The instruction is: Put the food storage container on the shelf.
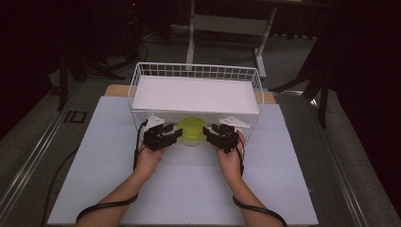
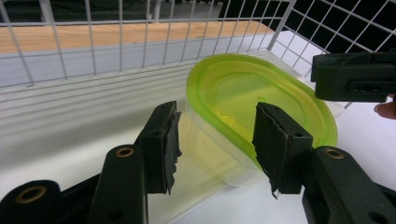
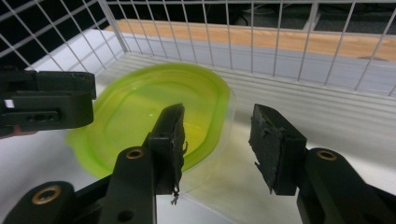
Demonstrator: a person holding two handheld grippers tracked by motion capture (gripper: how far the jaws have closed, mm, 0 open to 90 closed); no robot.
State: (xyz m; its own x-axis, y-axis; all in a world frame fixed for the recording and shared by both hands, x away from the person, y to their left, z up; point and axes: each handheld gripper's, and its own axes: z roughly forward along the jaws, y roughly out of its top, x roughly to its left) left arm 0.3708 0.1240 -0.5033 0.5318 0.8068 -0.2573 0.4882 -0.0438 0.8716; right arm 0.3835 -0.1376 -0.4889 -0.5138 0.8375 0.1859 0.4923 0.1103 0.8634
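A clear tub with a lime-green lid (image 1: 191, 130) lies at the open front of a white wire basket (image 1: 196, 71). My left gripper (image 1: 176, 134) is at the tub's left side and my right gripper (image 1: 206, 131) at its right side. In the left gripper view the tub (image 2: 252, 88) tilts, and its near edge sits between the spread jaws of the left gripper (image 2: 217, 140), whose pads are not pressing on it. In the right gripper view the right gripper (image 3: 219, 140) stands open around a corner of the tub (image 3: 149, 107), with a gap on each side.
A white board (image 1: 196, 94) covers the basket's top, low over the tub. Basket wires (image 2: 121, 42) close the back and sides. Everything rests on a pale mat (image 1: 189, 189) on a wooden table. A desk frame (image 1: 227, 28) stands beyond on the floor.
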